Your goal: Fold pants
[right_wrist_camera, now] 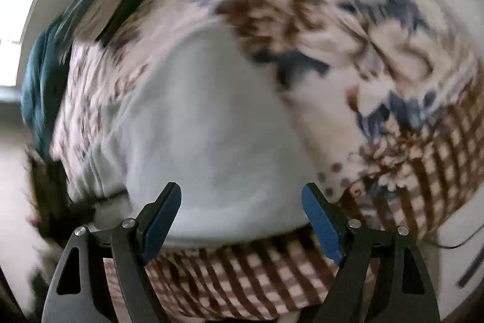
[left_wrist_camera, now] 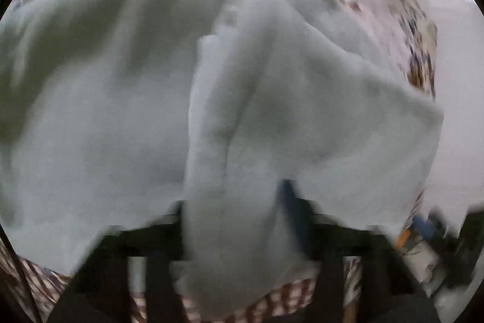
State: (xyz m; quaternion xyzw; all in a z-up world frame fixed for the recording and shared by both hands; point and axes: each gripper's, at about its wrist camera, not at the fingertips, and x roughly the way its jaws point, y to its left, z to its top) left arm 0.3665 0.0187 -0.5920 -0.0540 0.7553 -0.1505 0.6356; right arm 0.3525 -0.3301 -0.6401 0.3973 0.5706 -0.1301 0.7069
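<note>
The pale grey-green pants [left_wrist_camera: 121,87] fill most of the left wrist view. A bunched fold of them [left_wrist_camera: 224,171] hangs between the fingers of my left gripper [left_wrist_camera: 233,202], which is shut on it and holds it lifted. Only one blue pad [left_wrist_camera: 290,202] shows; the cloth hides the other. In the right wrist view the pants [right_wrist_camera: 211,123] lie on the patterned bedcover. My right gripper [right_wrist_camera: 242,192] is open and empty just above their near edge, fingers [right_wrist_camera: 163,217] wide apart.
The bedcover [right_wrist_camera: 348,29] has brown and blue floral print and a brown checked border [right_wrist_camera: 242,277]. A teal cloth [right_wrist_camera: 39,87] lies at the left bed edge. Pale floor [left_wrist_camera: 453,117] and clutter [left_wrist_camera: 423,241] lie to the right of the bed.
</note>
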